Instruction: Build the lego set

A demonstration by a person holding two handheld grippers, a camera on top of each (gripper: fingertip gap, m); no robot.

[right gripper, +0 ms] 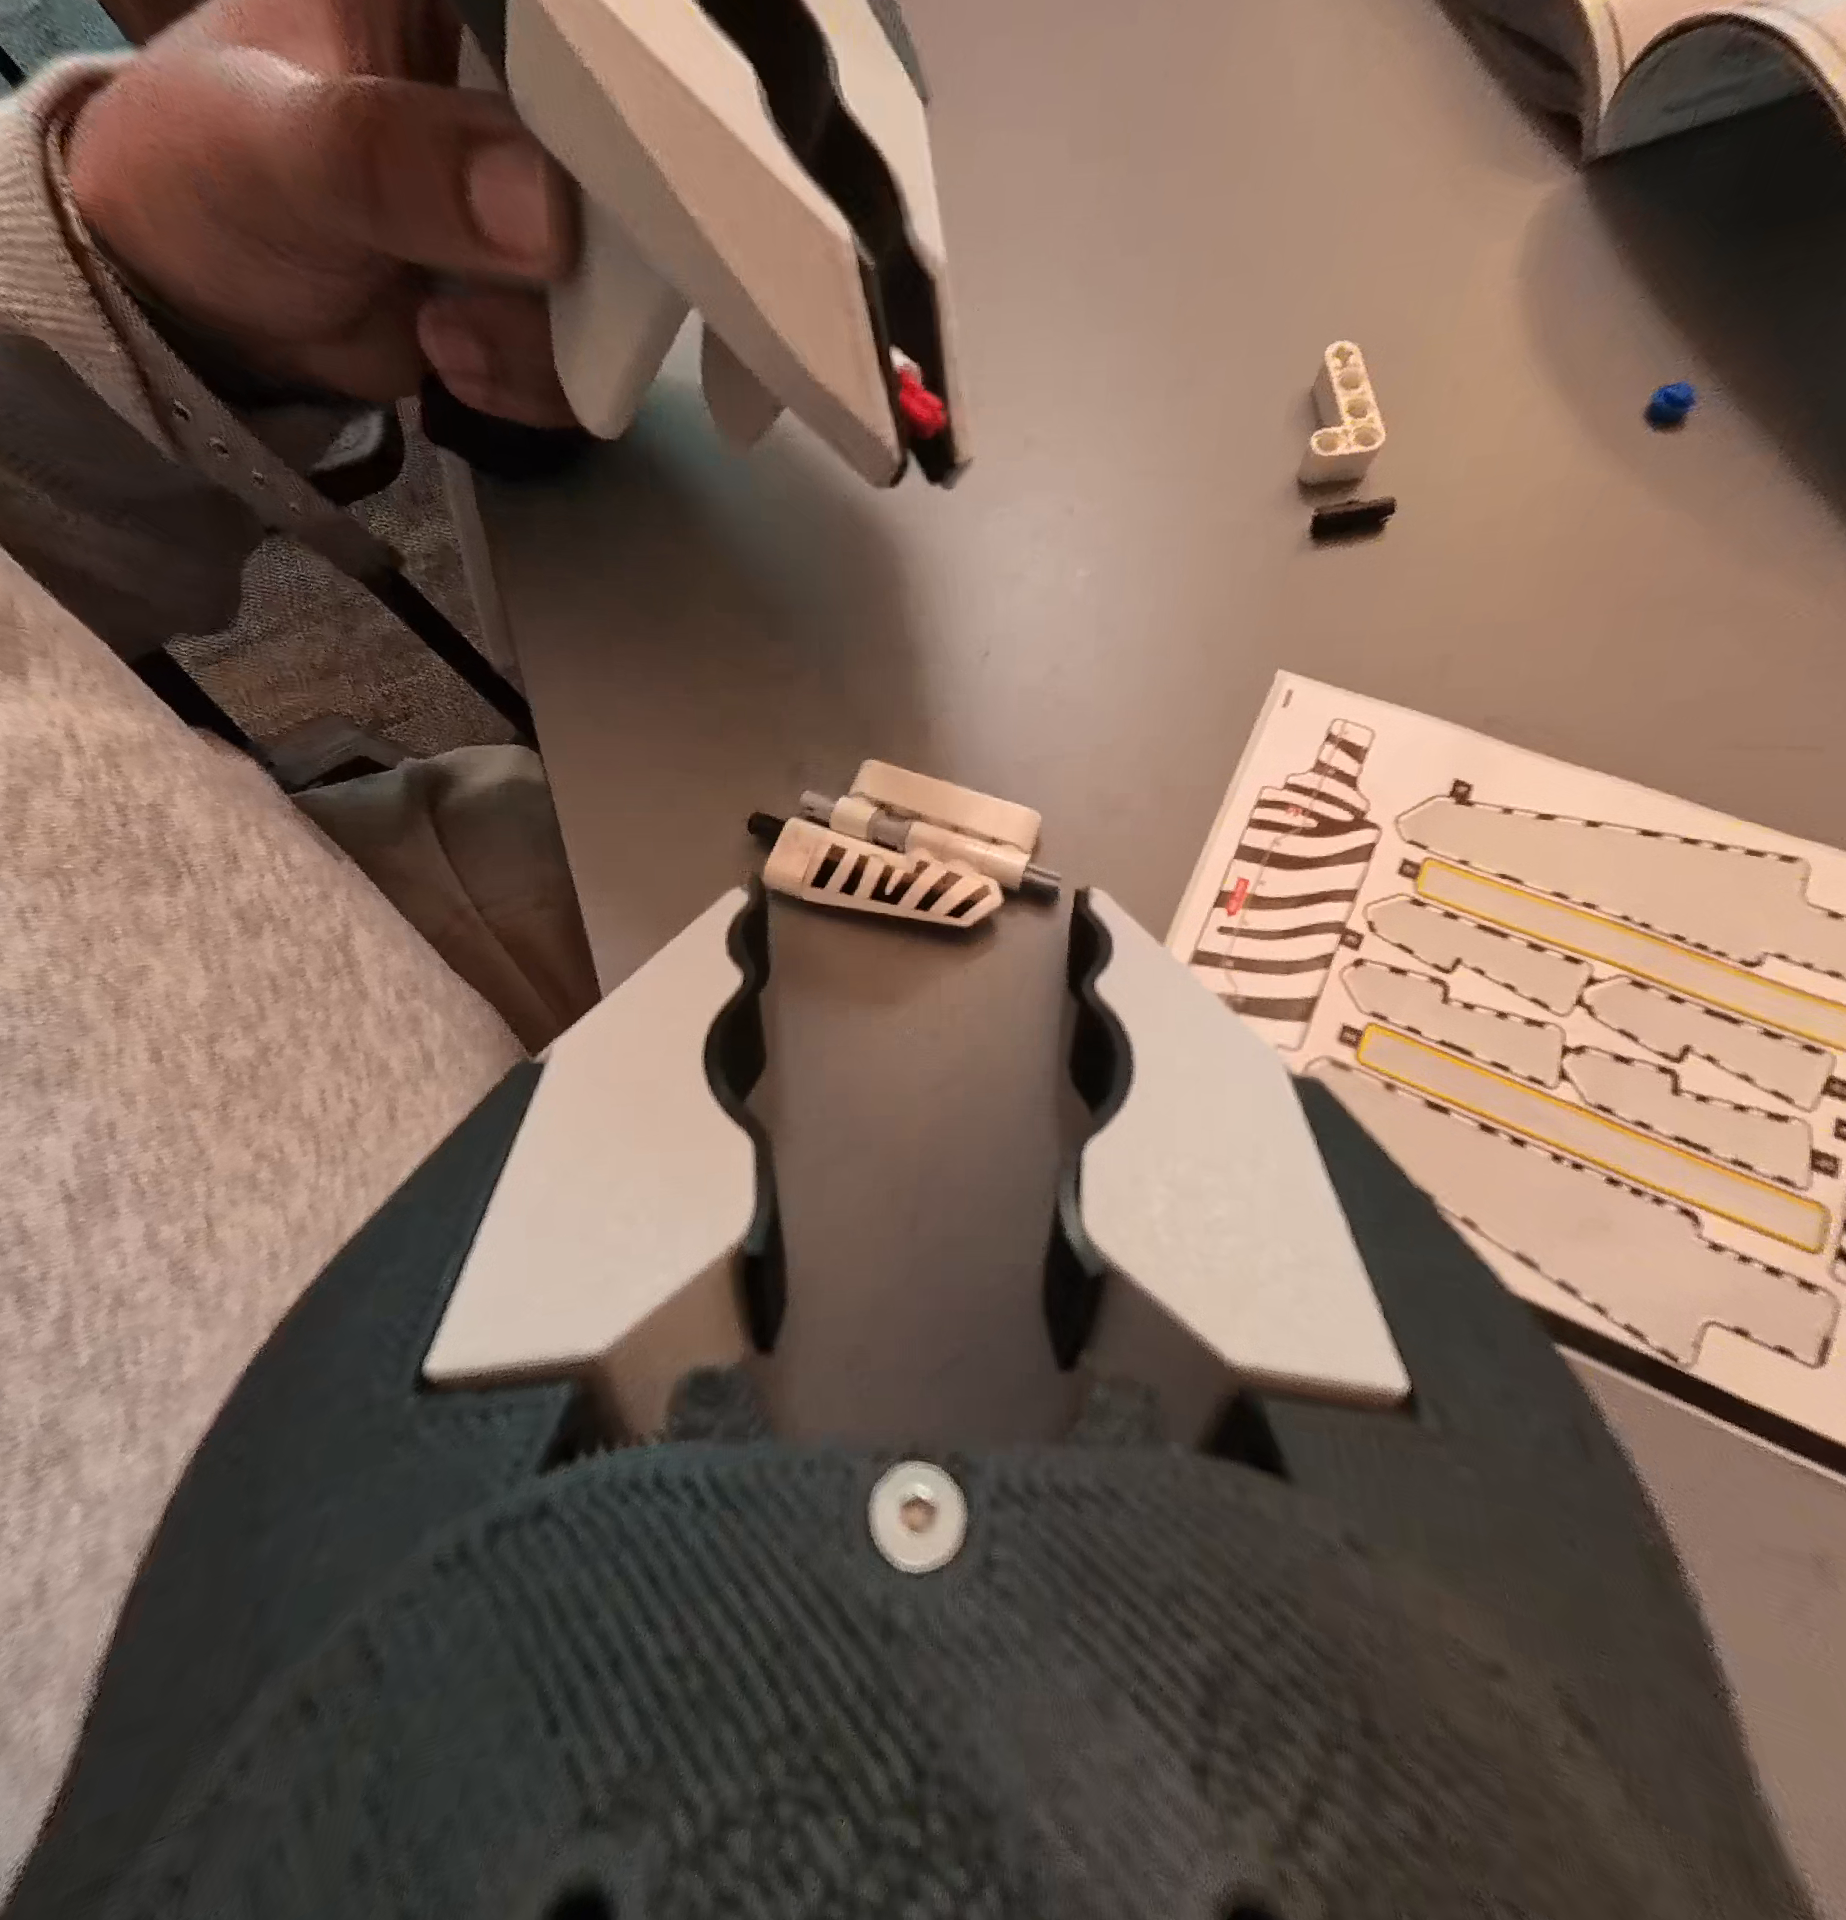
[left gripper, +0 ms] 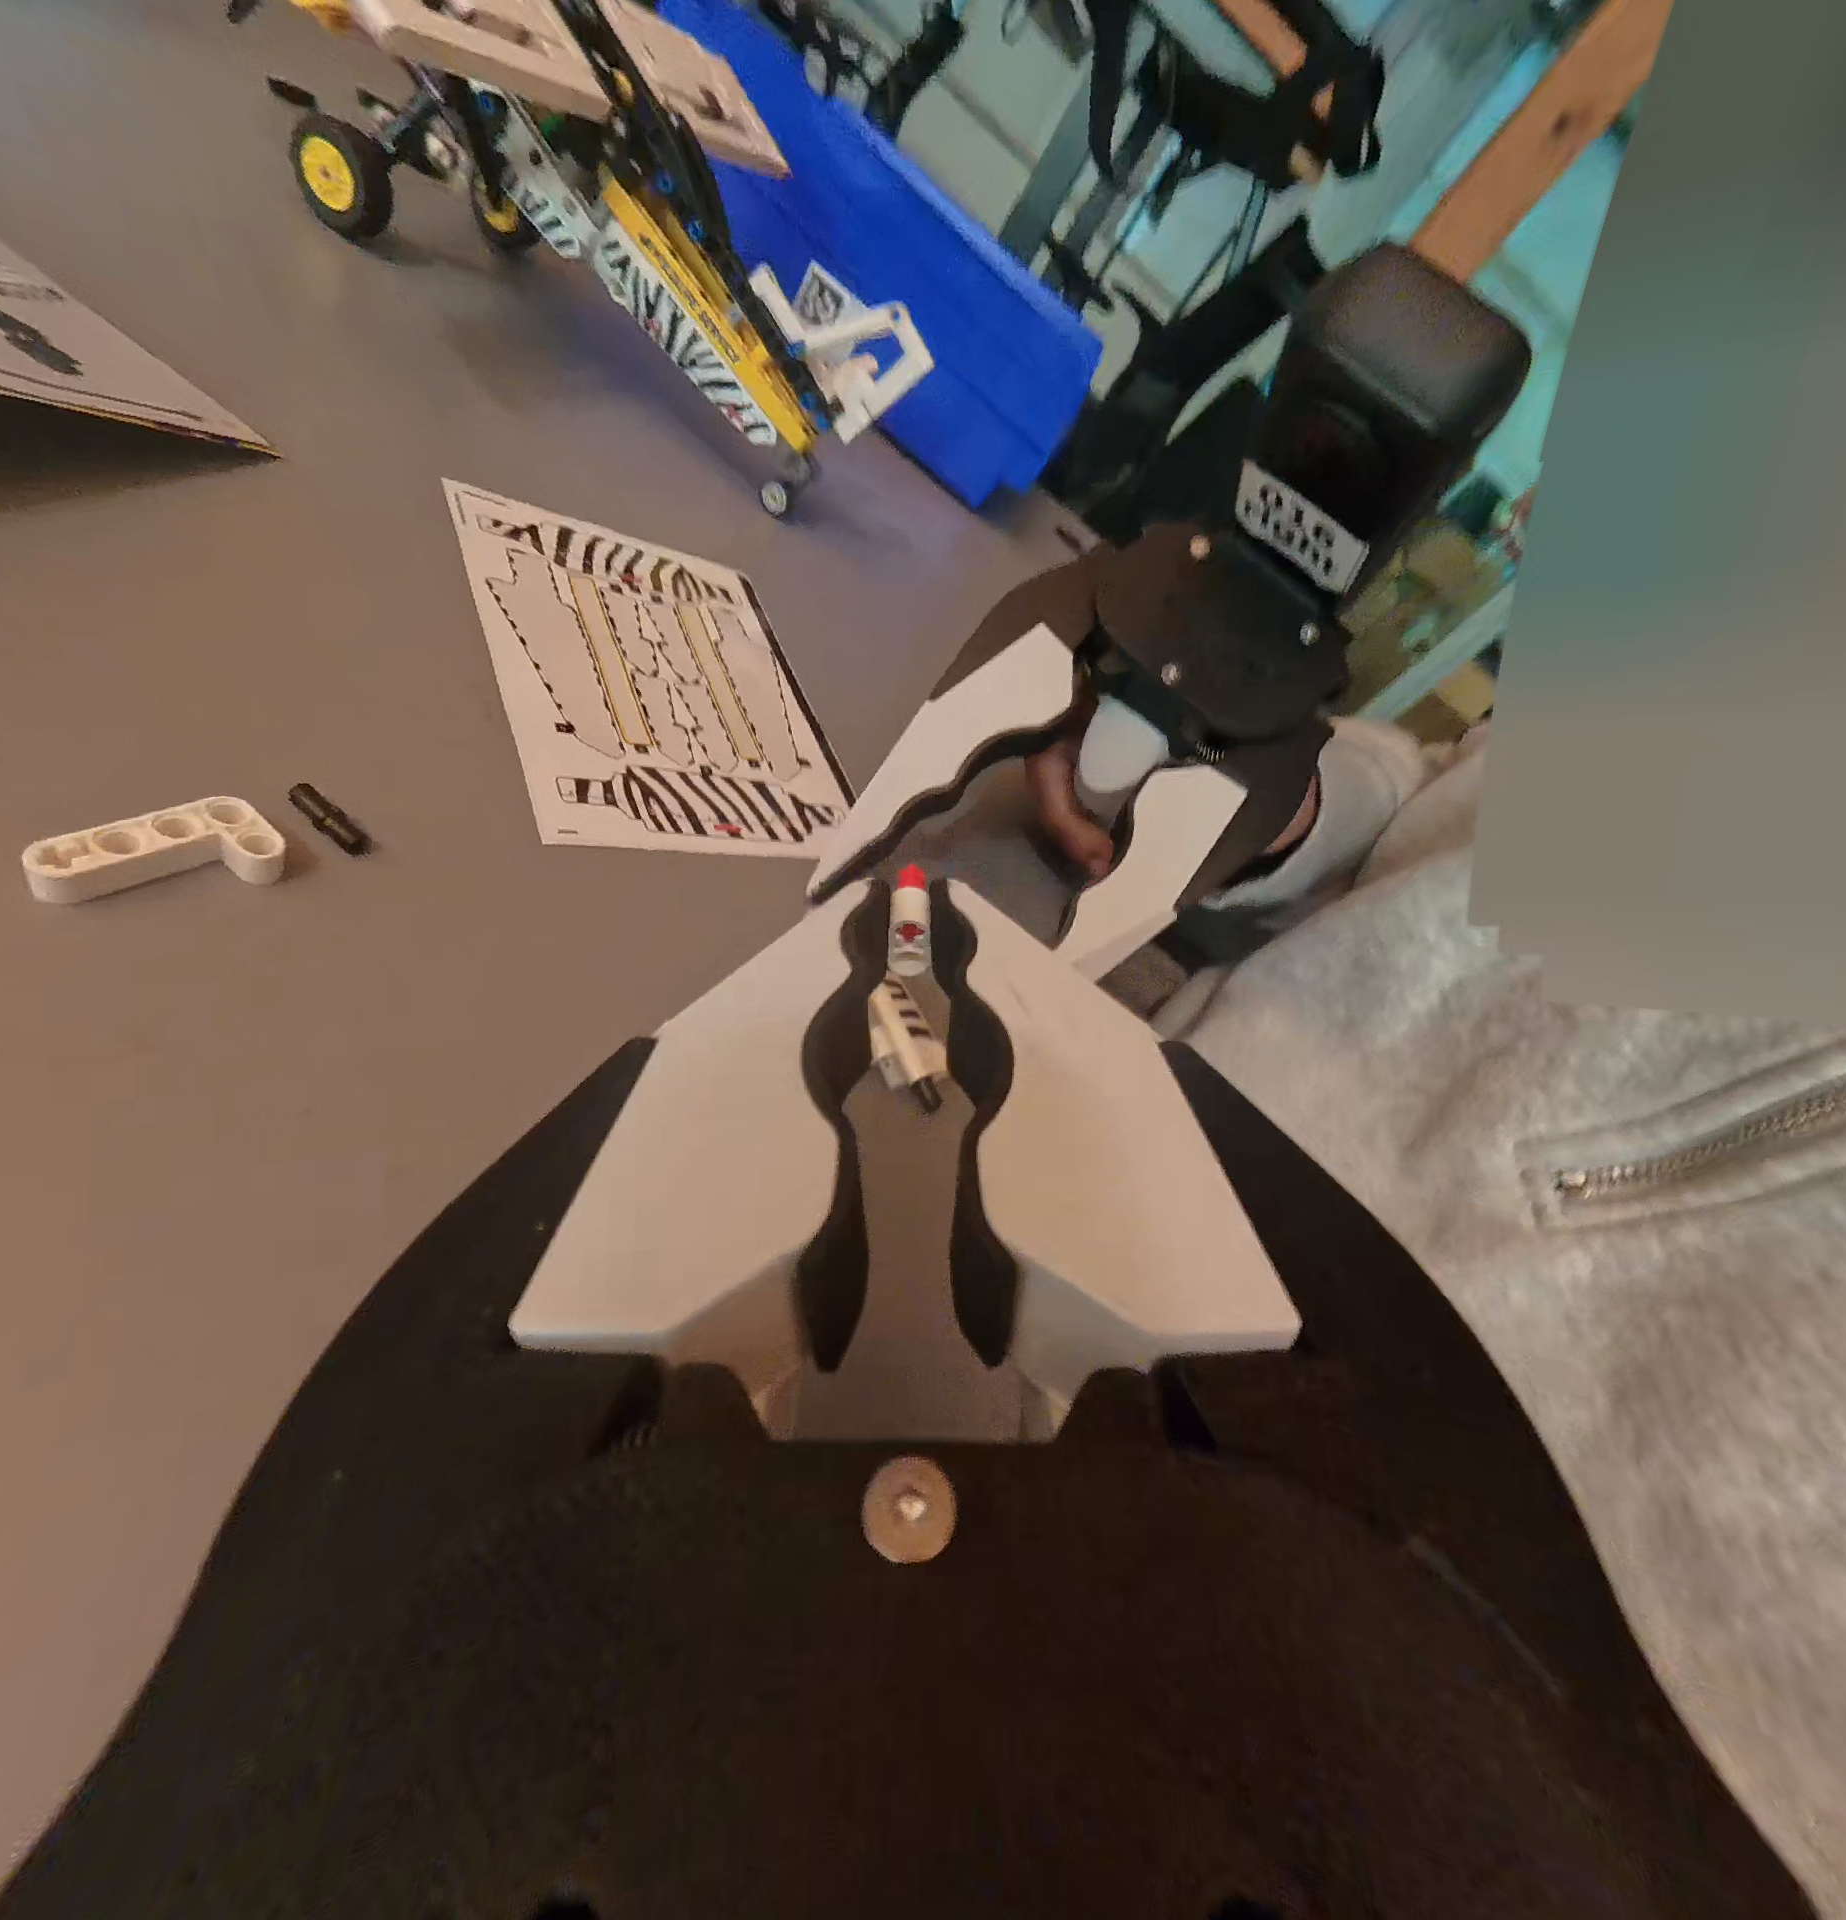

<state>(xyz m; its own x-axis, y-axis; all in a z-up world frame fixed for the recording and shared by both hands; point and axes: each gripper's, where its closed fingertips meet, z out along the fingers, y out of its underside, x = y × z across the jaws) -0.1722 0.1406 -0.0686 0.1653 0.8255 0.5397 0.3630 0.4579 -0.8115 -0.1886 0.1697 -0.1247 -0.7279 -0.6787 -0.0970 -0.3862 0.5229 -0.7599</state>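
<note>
My left gripper (left gripper: 898, 888) is shut on a small white piece with a red tip (left gripper: 908, 920) and holds it above the grey table (left gripper: 275, 1091). It also shows in the right wrist view (right gripper: 924, 468), with the red tip (right gripper: 917, 400) between its jaws. A small white assembly with zebra stripes (right gripper: 888, 868) lies on the table just past my open, empty right gripper (right gripper: 919, 906). In the left wrist view it (left gripper: 903, 1039) shows through the gap between my left jaws. The right gripper's fingers (left gripper: 981, 727) stand just beyond.
A white L-shaped beam (left gripper: 155, 847) and a black pin (left gripper: 327, 818) lie to the left. A sticker sheet (left gripper: 649, 675), the partly built wheeled model (left gripper: 586, 208), a blue bin (left gripper: 898, 260) and an instruction booklet (left gripper: 67, 353) sit farther off. A small blue piece (right gripper: 1670, 403) lies apart. About 7 cm separates my left fingertips from my right.
</note>
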